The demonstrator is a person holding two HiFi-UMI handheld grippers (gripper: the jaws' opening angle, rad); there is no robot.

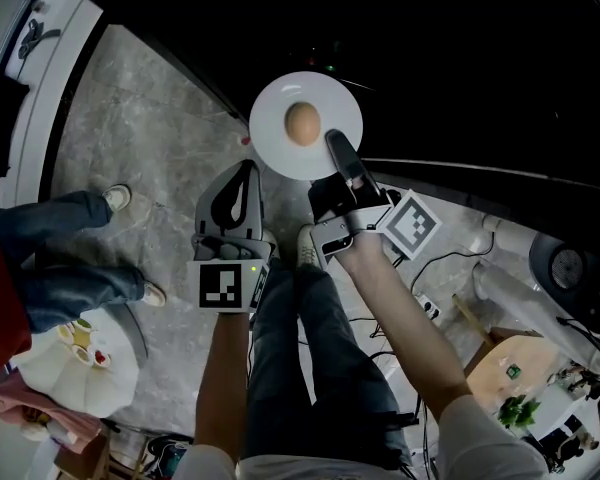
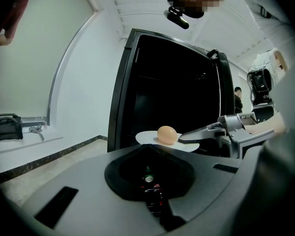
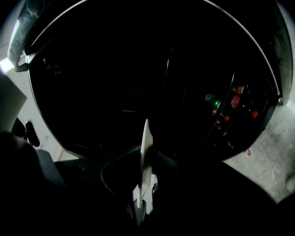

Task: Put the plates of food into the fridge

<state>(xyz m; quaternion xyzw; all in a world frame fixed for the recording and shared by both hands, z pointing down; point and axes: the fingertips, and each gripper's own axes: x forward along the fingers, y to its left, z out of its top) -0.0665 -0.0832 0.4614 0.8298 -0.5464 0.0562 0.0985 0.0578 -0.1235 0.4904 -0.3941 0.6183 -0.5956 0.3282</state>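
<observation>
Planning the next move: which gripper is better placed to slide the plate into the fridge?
Right. The right gripper is clamped on the rim of the plate, egg on top, facing the open, dark fridge. The left gripper is shut on nothing, beside it.

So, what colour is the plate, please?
The plate is plain white, clearest in the head view.

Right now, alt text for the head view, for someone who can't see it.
The right gripper clamps the rim of a white plate carrying a brown egg, held before the open fridge. The left gripper, shut and empty, hangs nearby.
</observation>
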